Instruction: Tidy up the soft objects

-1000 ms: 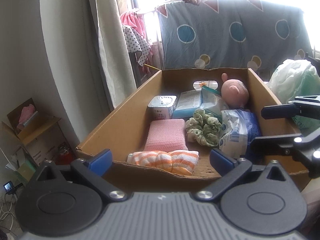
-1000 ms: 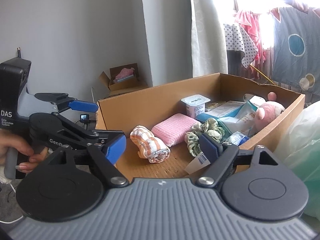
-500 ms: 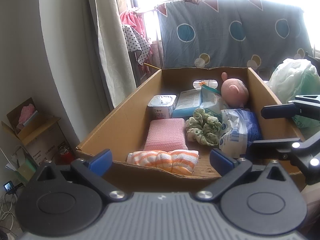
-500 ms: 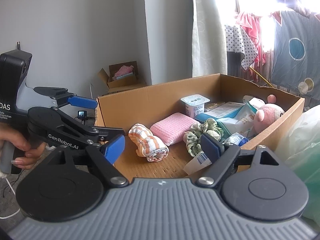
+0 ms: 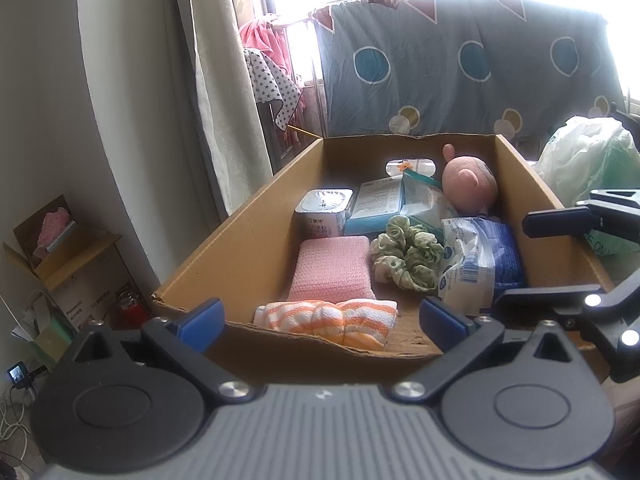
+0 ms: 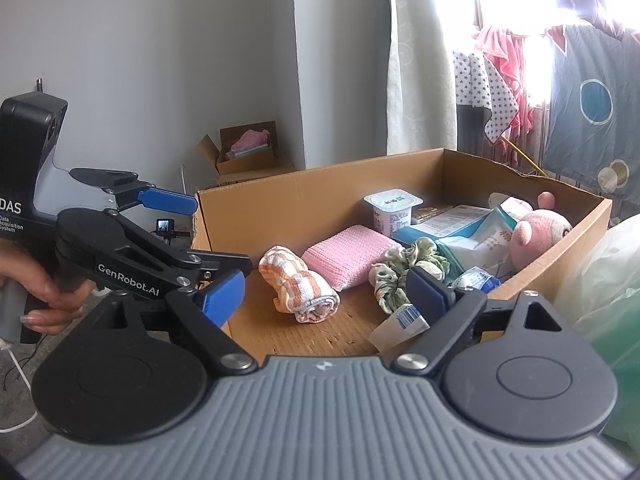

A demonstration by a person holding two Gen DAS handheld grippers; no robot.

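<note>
Cardboard box [image 5: 248, 240] holds rolled orange-striped towel [image 5: 332, 318] at near edge, pink knit cloth [image 5: 332, 268], green scrunchie [image 5: 408, 258], pink plush [image 5: 468, 184] at back.

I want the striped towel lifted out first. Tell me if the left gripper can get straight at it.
Probably yes. The left gripper is open and faces the orange striped towel, which lies just behind the cardboard box's low near wall, with nothing on top.

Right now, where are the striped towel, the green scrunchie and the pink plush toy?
striped towel [image 5: 328, 318], left wrist view, middle of the roll.
green scrunchie [image 5: 408, 258], left wrist view, its ruffled top.
pink plush toy [image 6: 538, 236], right wrist view, its head.
</note>
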